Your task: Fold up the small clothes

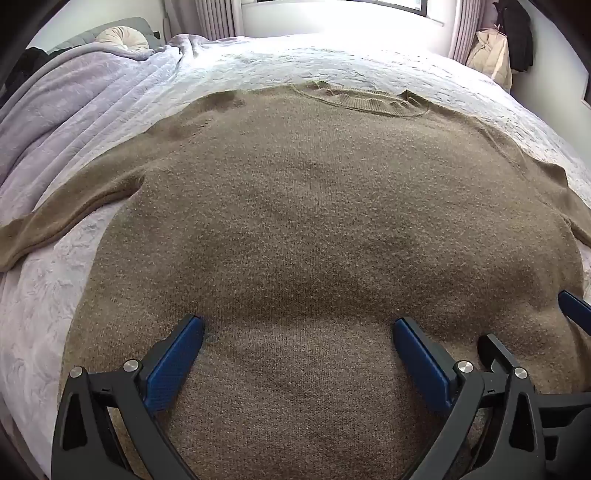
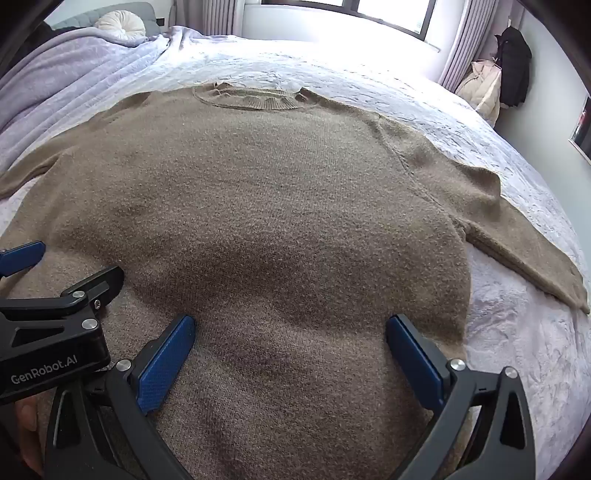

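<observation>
Scene: a brown knit sweater lay spread flat, front up, on a bed covered in a pale lilac quilt, under bright light from a window.

Sweater: its ribbed collar pointed toward the window; the hem was nearest me. One sleeve ran out to the left, the other sleeve angled down to the right, both resting on the quilt.

My left gripper: jaws spread wide, blue pads apart over the lower body of the sweater, gripping nothing. Whether the tips touched the knit, I could not tell.

My right gripper: likewise gaping, blue pads astride the lower right part of the sweater, near its side edge, holding nothing.

Spacing: the two grippers sat just beside each other, each showing at the edge of the other's view.

Background: a lavender blanket bunched at the left by a round cream cushion; curtains and hanging coats at the right.
</observation>
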